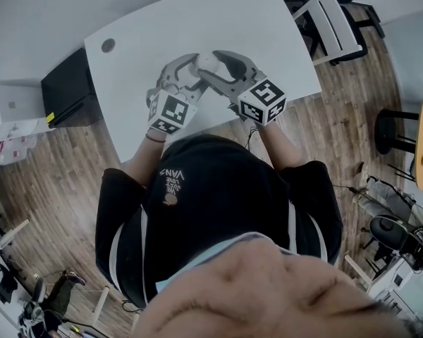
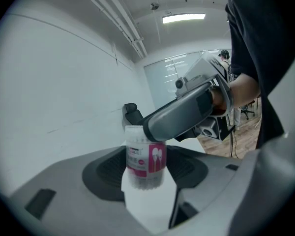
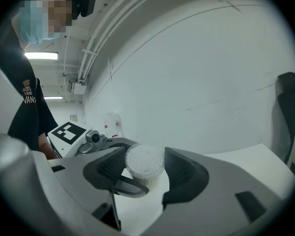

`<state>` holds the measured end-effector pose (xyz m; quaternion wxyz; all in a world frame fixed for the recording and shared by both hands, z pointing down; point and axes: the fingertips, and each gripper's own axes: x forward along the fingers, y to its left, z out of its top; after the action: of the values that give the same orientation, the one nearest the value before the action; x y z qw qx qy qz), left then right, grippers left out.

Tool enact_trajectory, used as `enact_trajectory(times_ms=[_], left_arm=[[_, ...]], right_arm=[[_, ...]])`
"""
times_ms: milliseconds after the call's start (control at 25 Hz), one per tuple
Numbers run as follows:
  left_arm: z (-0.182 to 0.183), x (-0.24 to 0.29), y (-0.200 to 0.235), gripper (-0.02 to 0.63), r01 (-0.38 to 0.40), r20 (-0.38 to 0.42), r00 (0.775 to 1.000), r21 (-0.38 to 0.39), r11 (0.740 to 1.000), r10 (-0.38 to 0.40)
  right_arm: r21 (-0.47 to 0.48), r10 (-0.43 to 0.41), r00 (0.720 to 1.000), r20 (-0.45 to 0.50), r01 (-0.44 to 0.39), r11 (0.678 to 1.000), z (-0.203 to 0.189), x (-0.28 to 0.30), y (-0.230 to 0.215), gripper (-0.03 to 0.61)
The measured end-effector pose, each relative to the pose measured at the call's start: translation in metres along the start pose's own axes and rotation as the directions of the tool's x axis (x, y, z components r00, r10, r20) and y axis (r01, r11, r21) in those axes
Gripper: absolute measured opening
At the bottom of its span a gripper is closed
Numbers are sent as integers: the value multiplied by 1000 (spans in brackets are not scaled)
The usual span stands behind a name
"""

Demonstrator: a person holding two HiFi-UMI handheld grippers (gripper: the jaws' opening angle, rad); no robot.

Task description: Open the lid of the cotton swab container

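Observation:
The cotton swab container (image 1: 205, 63), a small clear tub with a pink label (image 2: 145, 161), is held just above the white table between both grippers. My left gripper (image 2: 146, 173) is shut on its body, with a pad against each side. My right gripper (image 3: 144, 168) comes in from the other side and is shut on the white lid (image 3: 144, 159), through which the swabs show. In the left gripper view one right finger (image 2: 182, 113) lies across the container's top and hides most of the lid. In the head view the left gripper (image 1: 189, 76) and the right gripper (image 1: 213, 69) meet at the container.
The table (image 1: 148, 41) has a round cable hole (image 1: 108, 46) at its far left. On the floor a black box (image 1: 70, 86) stands left of the table, a chair (image 1: 331, 23) at its right end, and a stool (image 1: 395, 129) further right.

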<state>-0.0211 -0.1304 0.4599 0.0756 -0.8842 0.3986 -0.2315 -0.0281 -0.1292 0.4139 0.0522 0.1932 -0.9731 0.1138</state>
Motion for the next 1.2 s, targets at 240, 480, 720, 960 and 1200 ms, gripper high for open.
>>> enact_trajectory(times_ms=[240, 480, 720, 960, 1200], left_arm=[[-1, 0, -1, 258, 8, 0, 1000, -3, 1000, -8], [-1, -1, -2, 258, 15, 8, 1000, -10, 1000, -15], [0, 0, -1, 256, 21, 11, 1000, -20, 1000, -21], [1, 0, 0, 255, 25, 18, 1000, -33, 999, -24], [-3, -2, 1, 255, 22, 17, 1000, -39, 999, -21]], right_arm=[[69, 20, 1000, 8, -20, 997, -2, -1, -3, 256], [145, 49, 999, 22, -52, 988, -2, -2, -5, 255], [215, 72, 997, 38, -79, 974, -1, -2, -10, 253], [282, 90, 994, 60, -103, 954, 0, -3, -13, 250], [275, 93, 994, 53, -104, 956, -2, 1, -12, 250]])
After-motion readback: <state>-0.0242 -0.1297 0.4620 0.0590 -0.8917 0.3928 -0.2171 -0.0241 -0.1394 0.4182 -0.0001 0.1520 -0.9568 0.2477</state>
